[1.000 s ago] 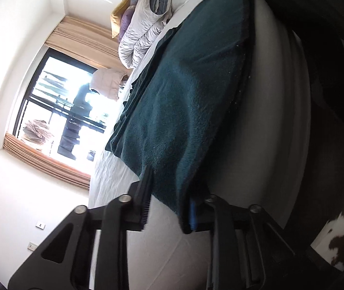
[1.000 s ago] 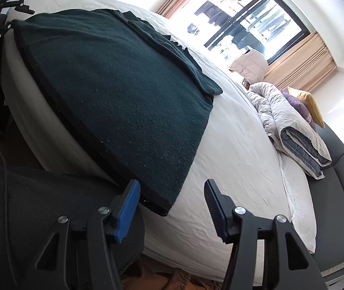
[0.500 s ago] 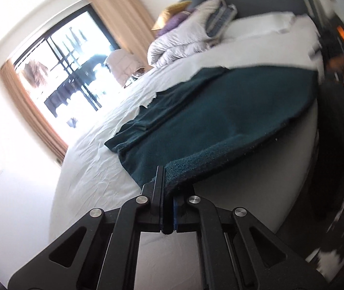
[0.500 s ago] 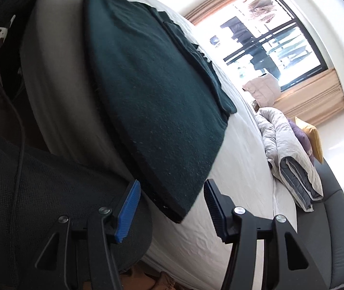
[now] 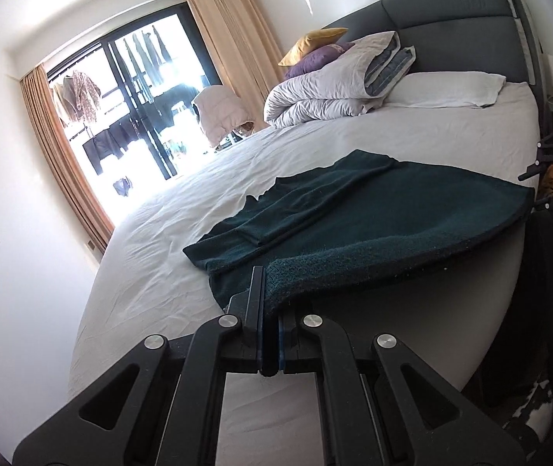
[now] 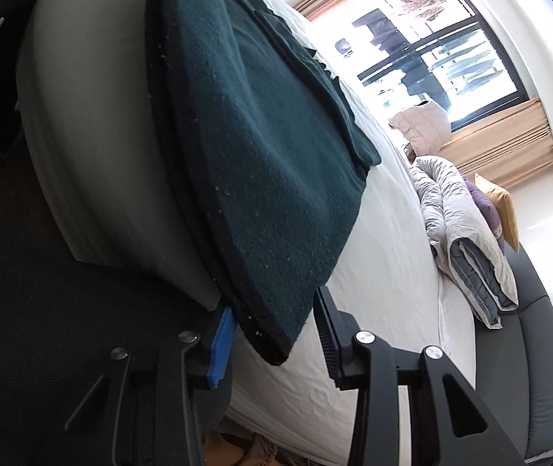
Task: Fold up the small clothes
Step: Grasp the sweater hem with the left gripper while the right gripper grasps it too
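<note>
Since a second ago the left gripper [image 5: 270,303] has gone from spread jaws around the dark green garment [image 5: 354,229] to jaws pressed together, pinching the garment's near corner at the foot edge of the bed [image 5: 152,272]. Meanwhile the right gripper [image 6: 272,330] has closed in on the garment's other near corner [image 6: 276,345], which now sits between its spread jaws without being clamped. That garment lies flat on the white sheet near the bed's foot edge, one sleeve folded across it. At the bed's far end, by the dark headboard [image 5: 451,31], sits a rolled grey duvet [image 5: 334,85].
</note>
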Demonstrator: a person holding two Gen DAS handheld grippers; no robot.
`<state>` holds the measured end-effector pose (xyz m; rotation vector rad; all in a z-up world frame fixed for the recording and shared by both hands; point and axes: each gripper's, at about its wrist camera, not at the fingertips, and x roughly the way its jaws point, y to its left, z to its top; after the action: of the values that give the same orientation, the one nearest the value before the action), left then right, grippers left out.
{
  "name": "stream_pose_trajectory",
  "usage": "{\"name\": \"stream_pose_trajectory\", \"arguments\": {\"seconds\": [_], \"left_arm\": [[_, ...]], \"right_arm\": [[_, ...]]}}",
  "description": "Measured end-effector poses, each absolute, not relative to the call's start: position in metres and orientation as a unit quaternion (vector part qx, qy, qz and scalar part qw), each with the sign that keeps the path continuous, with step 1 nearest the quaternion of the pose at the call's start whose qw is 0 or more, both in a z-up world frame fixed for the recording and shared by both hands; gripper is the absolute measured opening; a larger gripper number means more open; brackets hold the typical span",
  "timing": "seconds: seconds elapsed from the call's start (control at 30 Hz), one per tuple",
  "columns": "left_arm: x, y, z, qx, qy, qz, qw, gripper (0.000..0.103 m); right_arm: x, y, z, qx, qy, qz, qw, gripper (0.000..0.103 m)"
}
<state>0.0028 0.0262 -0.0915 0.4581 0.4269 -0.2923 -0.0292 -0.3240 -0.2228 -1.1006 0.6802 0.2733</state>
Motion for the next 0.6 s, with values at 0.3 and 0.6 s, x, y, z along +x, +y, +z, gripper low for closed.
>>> {"name": "stream_pose_trajectory", "arguments": {"seconds": [0.3,0.6], "left_arm": [[-0.004,0.024,-0.106,0.234,0.215,-0.147,0.937,0.003],[0.0,0.031,-0.116,0.247,0.236,-0.137,0.93,0.003]], "right_arm": [[-0.023,-0.329,-0.223,-0.498,0.332,0.116,0.793,0.003],[0.007,-0.342,-0.164,-0.407,0.322,0.097,0.849,0.003]]}}
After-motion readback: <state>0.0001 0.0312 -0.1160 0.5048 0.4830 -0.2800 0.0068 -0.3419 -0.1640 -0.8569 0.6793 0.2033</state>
